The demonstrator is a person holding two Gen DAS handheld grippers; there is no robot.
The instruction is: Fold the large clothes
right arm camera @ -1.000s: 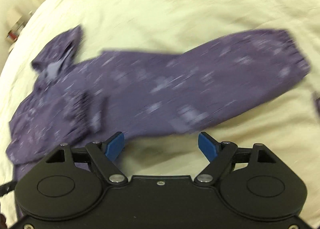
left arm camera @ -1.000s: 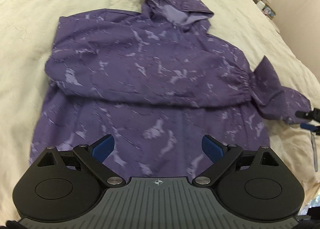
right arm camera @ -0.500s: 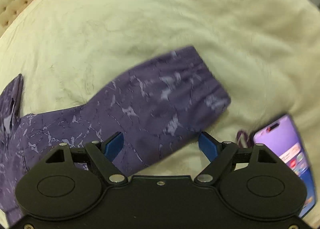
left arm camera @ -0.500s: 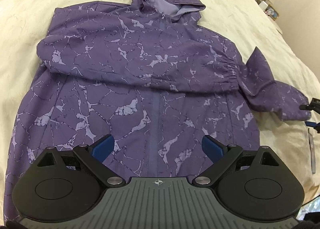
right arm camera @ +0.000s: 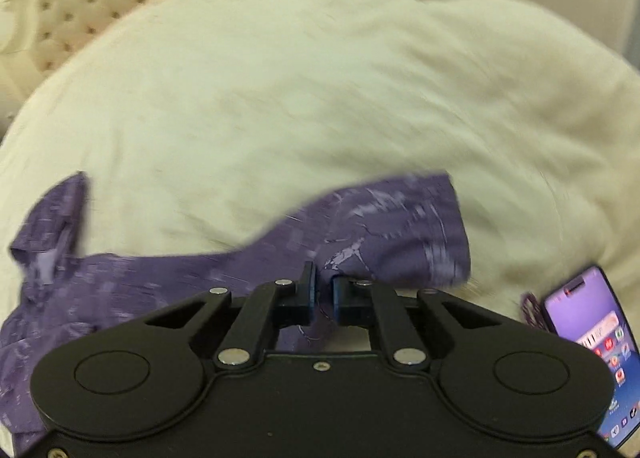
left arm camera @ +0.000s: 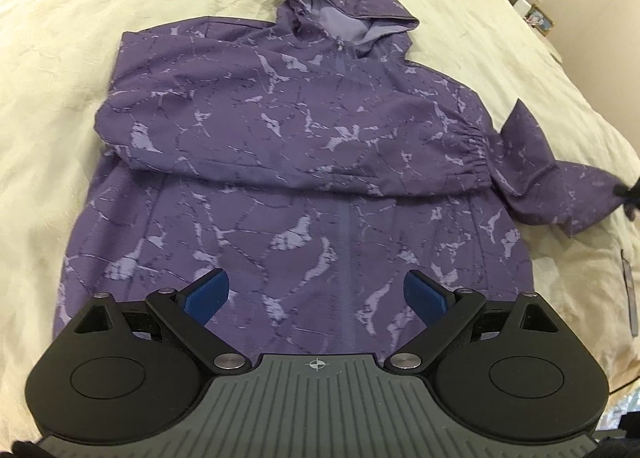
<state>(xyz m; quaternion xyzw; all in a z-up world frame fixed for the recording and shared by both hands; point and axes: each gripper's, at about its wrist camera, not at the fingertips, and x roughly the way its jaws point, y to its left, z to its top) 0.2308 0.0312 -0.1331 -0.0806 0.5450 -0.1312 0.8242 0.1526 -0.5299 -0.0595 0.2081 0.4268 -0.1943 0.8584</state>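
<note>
The right-wrist view is motion-blurred, and the phone (right arm camera: 588, 354) is cut off by its edge.

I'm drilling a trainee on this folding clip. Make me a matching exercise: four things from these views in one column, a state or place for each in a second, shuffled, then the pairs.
Things:
1. left gripper
2. right gripper
3. phone
4. hood

States or places:
A. screen lit, lying on the bed at the right edge
B. jaws wide apart above the jacket's front
C. at the jacket's far end, pale lining showing
D. pinched shut on the sleeve's fabric

Pairs: 1-B, 2-D, 3-A, 4-C
</note>
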